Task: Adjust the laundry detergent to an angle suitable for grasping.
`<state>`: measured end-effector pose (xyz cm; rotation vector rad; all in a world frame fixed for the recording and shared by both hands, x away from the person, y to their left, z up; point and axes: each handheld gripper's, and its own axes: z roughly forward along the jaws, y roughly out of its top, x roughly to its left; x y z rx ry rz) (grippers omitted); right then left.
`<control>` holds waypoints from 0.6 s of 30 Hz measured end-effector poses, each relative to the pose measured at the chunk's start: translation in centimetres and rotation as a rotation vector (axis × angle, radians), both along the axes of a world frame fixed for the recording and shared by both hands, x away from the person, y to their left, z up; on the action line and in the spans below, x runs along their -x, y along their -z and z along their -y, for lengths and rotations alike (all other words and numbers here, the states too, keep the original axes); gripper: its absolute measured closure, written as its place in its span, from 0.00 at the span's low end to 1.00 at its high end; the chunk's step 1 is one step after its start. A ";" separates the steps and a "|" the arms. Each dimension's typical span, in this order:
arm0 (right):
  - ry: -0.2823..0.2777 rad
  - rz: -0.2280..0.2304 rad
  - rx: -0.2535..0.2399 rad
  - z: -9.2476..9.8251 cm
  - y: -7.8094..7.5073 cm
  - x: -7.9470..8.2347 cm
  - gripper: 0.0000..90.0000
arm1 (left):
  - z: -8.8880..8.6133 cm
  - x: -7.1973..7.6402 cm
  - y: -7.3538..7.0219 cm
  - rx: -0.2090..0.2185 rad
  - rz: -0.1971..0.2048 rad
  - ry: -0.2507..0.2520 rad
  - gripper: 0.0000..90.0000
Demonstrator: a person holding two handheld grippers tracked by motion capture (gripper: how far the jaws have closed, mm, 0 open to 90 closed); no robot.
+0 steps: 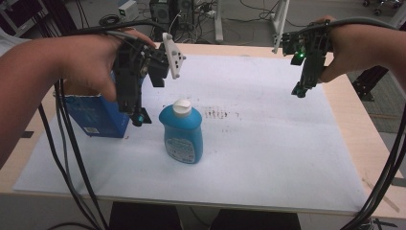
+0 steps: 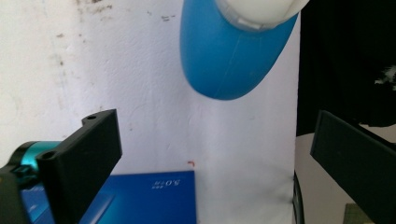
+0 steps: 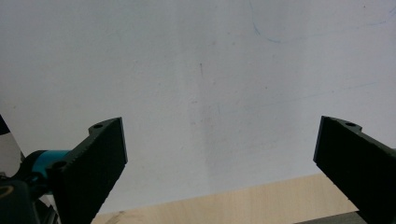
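Observation:
A blue bottle [image 1: 181, 134] with a white cap stands upright on the white sheet [image 1: 273, 148], left of centre. My left gripper [image 1: 146, 100] hangs above and to the left of it, pointing down, jaws wide open and empty. In the left gripper view the bottle [image 2: 229, 56] lies ahead of the open left gripper [image 2: 210, 154], apart from both jaws. A blue box [image 1: 93, 115] stands just left of the bottle, its top [image 2: 149, 200] low between the jaws. My right gripper [image 1: 301, 90] hovers over the far right of the sheet, and the right gripper [image 3: 219, 154] is open over bare white sheet [image 3: 201, 70].
The sheet covers most of a light wooden table [image 1: 356, 129], whose bare edge [image 3: 233, 205] runs just below my right jaws. Brown smudges [image 1: 218, 114] mark the sheet right of the bottle. Thick cables [image 1: 72, 163] trail down from both hands at the table's sides.

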<state>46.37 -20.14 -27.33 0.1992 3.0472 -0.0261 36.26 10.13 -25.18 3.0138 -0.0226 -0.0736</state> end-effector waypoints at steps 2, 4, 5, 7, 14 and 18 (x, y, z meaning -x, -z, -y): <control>-0.011 -0.001 -0.007 -0.1 -0.1 -0.1 0.02 | -0.2 -0.2 -0.3 -0.017 -0.009 -0.013 0.02; -0.005 -0.001 -0.006 -0.1 -0.2 0.0 0.02 | -0.3 -0.5 -0.6 -0.035 -0.004 -0.021 0.02; -0.009 -0.001 -0.007 -0.2 -0.2 0.0 0.02 | -0.4 -0.7 -0.8 -0.036 -0.004 -0.029 0.02; -0.010 -0.001 -0.009 -0.2 -0.3 0.0 0.02 | -0.6 -1.0 -1.1 -0.045 -0.013 -0.044 0.02; -0.002 0.000 -0.004 -0.2 -0.2 0.1 0.02 | -0.5 -1.5 -1.8 -0.052 -0.023 -0.058 0.02; -0.008 -0.003 -0.002 -0.1 -0.1 0.0 0.02 | -0.2 -1.7 -2.1 -0.048 -0.014 -0.062 0.02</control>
